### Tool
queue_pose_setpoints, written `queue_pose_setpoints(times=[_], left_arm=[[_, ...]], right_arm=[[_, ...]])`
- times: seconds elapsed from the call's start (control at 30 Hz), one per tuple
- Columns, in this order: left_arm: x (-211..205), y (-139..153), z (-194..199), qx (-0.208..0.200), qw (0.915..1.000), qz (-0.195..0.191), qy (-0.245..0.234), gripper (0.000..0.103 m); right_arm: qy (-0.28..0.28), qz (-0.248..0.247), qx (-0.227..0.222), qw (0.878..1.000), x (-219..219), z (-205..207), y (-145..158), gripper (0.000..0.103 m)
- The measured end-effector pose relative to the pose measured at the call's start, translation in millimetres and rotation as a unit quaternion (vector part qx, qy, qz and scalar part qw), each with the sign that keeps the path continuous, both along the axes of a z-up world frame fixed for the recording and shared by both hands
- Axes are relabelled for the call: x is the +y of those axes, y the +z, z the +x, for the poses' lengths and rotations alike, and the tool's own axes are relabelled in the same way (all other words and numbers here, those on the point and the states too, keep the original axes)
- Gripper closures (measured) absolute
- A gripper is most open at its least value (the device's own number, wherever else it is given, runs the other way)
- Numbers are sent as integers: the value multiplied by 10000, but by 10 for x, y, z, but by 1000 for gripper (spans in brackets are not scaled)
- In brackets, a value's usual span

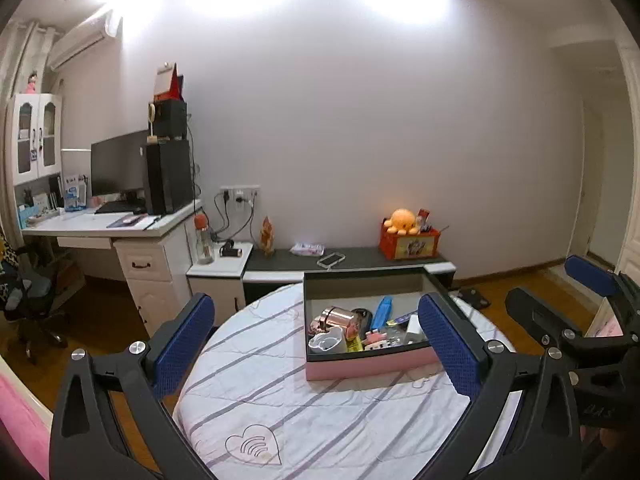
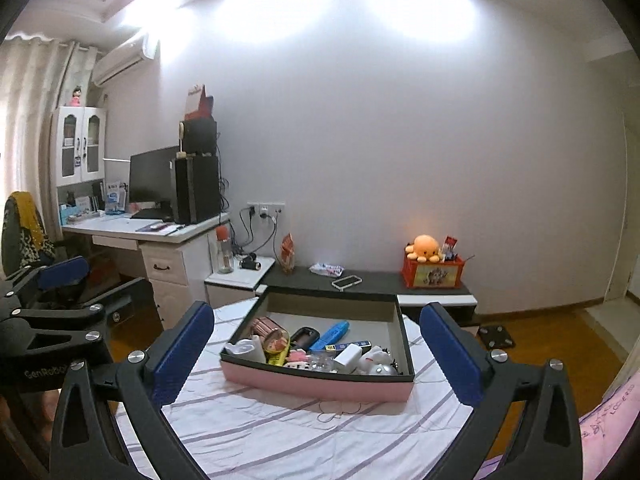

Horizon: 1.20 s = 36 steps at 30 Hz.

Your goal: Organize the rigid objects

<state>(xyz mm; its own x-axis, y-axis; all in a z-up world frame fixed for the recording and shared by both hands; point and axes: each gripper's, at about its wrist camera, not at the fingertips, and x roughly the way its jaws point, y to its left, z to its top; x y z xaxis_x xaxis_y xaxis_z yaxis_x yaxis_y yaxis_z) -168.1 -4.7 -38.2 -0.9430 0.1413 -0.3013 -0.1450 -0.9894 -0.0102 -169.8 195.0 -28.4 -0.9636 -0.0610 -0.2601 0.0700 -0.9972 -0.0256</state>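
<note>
A pink box (image 1: 360,368) with dark rim sits on a round table with a striped white cloth (image 1: 300,408). It holds several small rigid items: a copper cup (image 1: 338,318), a blue piece (image 1: 382,312), a white mug (image 1: 326,342). The box also shows in the right wrist view (image 2: 316,384), with a blue piece (image 2: 330,334) and a white charger (image 2: 348,356) inside. My left gripper (image 1: 320,356) is open and empty, held before the box. My right gripper (image 2: 316,356) is open and empty, framing the box. The right gripper also shows in the left wrist view (image 1: 560,304).
A low dark cabinet (image 1: 360,258) behind the table carries a phone (image 1: 331,259), a red box with an orange plush (image 1: 408,240) and a packet. A white desk (image 1: 120,228) with monitor stands at the left. A scale (image 2: 496,336) lies on the wooden floor.
</note>
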Motion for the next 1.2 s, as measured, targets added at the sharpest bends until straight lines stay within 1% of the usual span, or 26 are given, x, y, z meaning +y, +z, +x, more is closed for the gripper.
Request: queue_pose_setpoints(times=[0.1,0.23,0.43,0.67,0.77,0.93,1.03,1.2], left_arm=[[-49,83,220,158,9999,41,32,0],[-54,197,531,455,9988,-142,103,0],[-60,405,828,744,9971,-126,21,0],[-33,571,994,943,9954,-191,9,0],[-20,646,1072,1129,9932,-245,126,0],[-43,732,1144,1271,9914,-233,218,0],[-55,782,1196,1432,9891,-233,251,0],[-59,840,1189,1480,9884,-208,262,0]], right_arm=[[48,-27,126,9999,-33,196,93,0],[98,17,306,9995,-87,441,188,0],[198,-27,553,9983,-122,700,359,0],[162,31,745,9971,-117,860,497,0],[171,33,819,9965,-122,893,545,0],[222,43,1005,9947,-142,959,629,0],[262,58,1111,9934,-173,991,662,0],[327,18,1176,9925,-174,991,710,0]])
